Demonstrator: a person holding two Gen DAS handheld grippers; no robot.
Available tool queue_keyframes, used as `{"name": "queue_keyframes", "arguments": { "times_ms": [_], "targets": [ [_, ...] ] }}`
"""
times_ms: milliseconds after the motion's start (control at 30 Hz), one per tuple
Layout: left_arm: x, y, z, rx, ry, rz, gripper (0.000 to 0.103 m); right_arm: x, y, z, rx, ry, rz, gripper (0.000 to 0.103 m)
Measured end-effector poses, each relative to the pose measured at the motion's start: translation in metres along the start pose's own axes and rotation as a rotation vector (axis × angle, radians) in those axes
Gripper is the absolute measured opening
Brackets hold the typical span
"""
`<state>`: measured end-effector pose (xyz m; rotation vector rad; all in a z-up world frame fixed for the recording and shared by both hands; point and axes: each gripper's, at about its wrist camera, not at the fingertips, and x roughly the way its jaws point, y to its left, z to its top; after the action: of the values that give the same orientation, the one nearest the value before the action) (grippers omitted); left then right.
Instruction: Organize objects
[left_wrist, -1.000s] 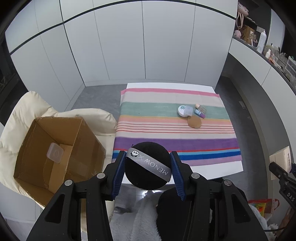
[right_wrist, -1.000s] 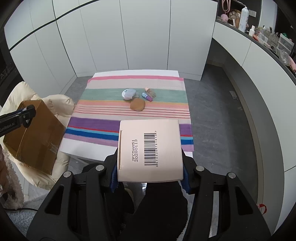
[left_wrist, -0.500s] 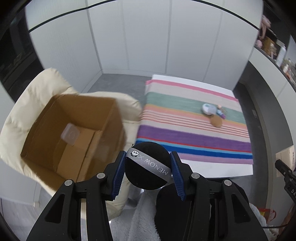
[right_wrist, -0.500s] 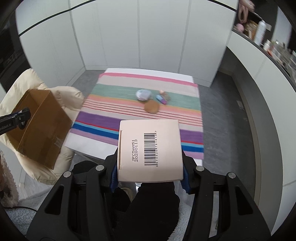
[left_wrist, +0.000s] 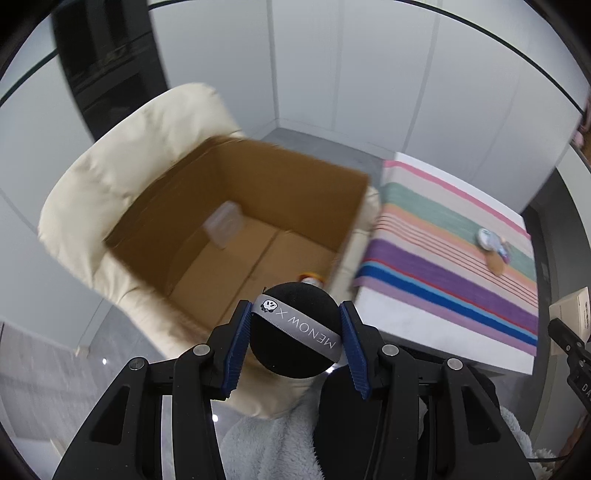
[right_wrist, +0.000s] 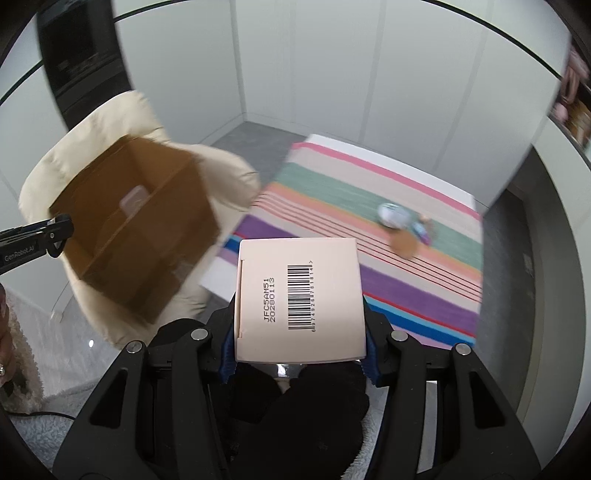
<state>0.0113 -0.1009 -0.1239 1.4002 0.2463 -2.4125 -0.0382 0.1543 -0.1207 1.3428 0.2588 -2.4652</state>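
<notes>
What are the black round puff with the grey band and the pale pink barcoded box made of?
Black round puff: looks like soft matte foam or sponge, no glare; its grey band looks like woven ribbon. Pale pink box: probably smooth printed paperboard, given crisp edges and a flap seam.

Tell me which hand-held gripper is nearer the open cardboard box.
Left. The left hand-held gripper, shut on a black puff, sits at the cardboard box near edge. The right hand-held gripper, clamping a pink carton, is off to the box's side, farther away.

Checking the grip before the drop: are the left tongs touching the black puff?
Touching. The left wrist view shows both blue pads pressed against the sides of the black puff, held in the left tongs.
</notes>
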Motion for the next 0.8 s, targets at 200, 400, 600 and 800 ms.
{"name": "queue_keyframes", "arguments": {
  "times_ms": [200, 400, 600, 800],
  "targets": [
    [0.000, 0.050, -0.009, -0.086, 0.015, 0.054, 0.049, 0.017, 0.053, 0.007, -0.106, 0.019, 0.060, 0.054],
    [0.005, 0.082, -0.015, -0.142, 0.047, 0.083, 0.049, 0.029, 0.095, 0.012, -0.186, 0.041, 0.117, 0.054],
    [0.017, 0.095, -0.016, -0.169, 0.076, 0.085, 0.049, 0.049, 0.115, 0.019, -0.215, 0.072, 0.144, 0.054],
    [0.031, 0.100, -0.007, -0.179, 0.089, 0.082, 0.049, 0.067, 0.135, 0.034, -0.252, 0.090, 0.163, 0.054]
  ]
}}
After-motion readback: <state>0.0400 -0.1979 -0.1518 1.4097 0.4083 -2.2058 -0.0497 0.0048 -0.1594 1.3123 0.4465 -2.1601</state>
